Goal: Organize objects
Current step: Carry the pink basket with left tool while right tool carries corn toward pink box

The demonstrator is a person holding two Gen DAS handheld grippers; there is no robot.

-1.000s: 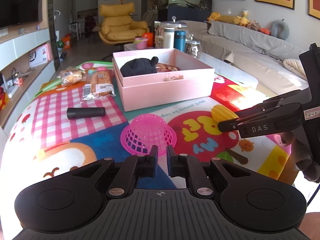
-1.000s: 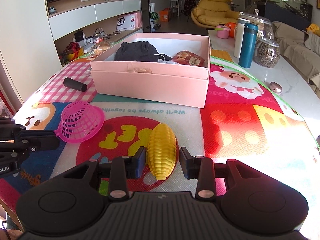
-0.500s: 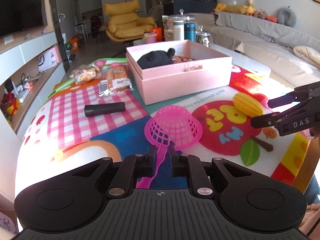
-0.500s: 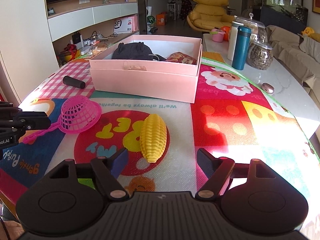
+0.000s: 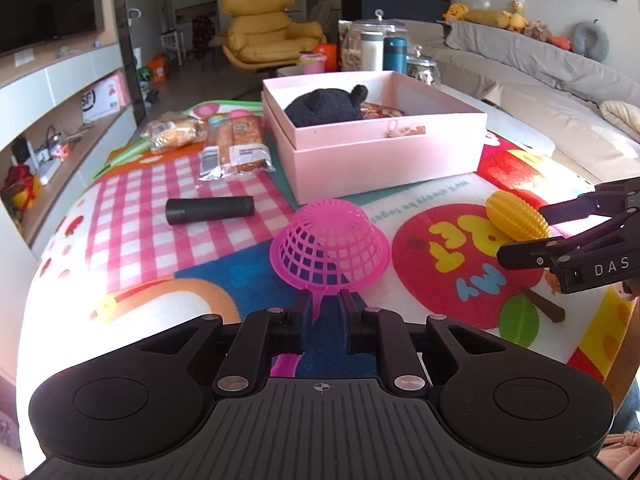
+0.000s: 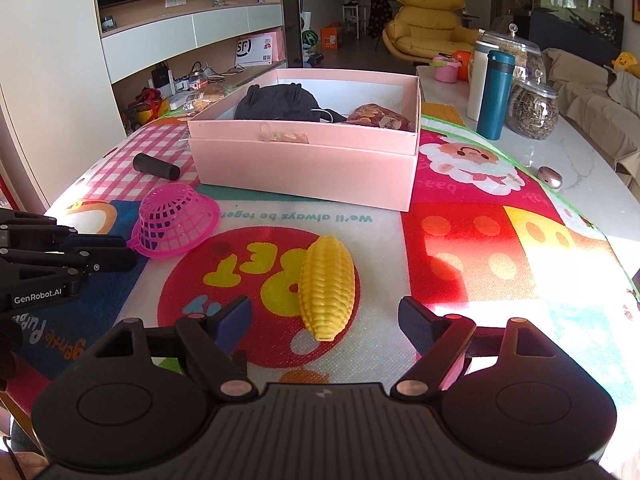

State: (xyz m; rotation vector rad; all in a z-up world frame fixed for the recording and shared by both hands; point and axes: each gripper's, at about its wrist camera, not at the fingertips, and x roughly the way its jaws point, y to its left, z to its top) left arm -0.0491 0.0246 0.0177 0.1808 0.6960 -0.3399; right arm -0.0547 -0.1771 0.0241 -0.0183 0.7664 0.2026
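Note:
A pink mesh strainer [image 5: 330, 246] lies upside down on the colourful mat; it also shows in the right wrist view [image 6: 176, 220]. My left gripper [image 5: 324, 300] is shut on the strainer's handle. A yellow toy corn [image 6: 328, 280] lies on the mat just ahead of my right gripper [image 6: 324, 316], which is open and empty; the corn also shows in the left wrist view [image 5: 516, 220]. An open pink box [image 6: 308, 160] stands behind, holding a black cloth item [image 6: 276, 104] and a snack packet [image 6: 378, 116].
A black cylinder [image 5: 210, 210] lies left of the box. Wrapped bread packets [image 5: 236, 146] lie behind it. A teal bottle [image 6: 494, 94], a white bottle and glass jars [image 6: 532, 108] stand at the right. A small pink case [image 6: 550, 176] lies on the marble tabletop.
My right gripper has let go of the corn, opened wide and pulled back. My left gripper has pulled back with the strainer's handle, and the strainer now sits nearer the left side.

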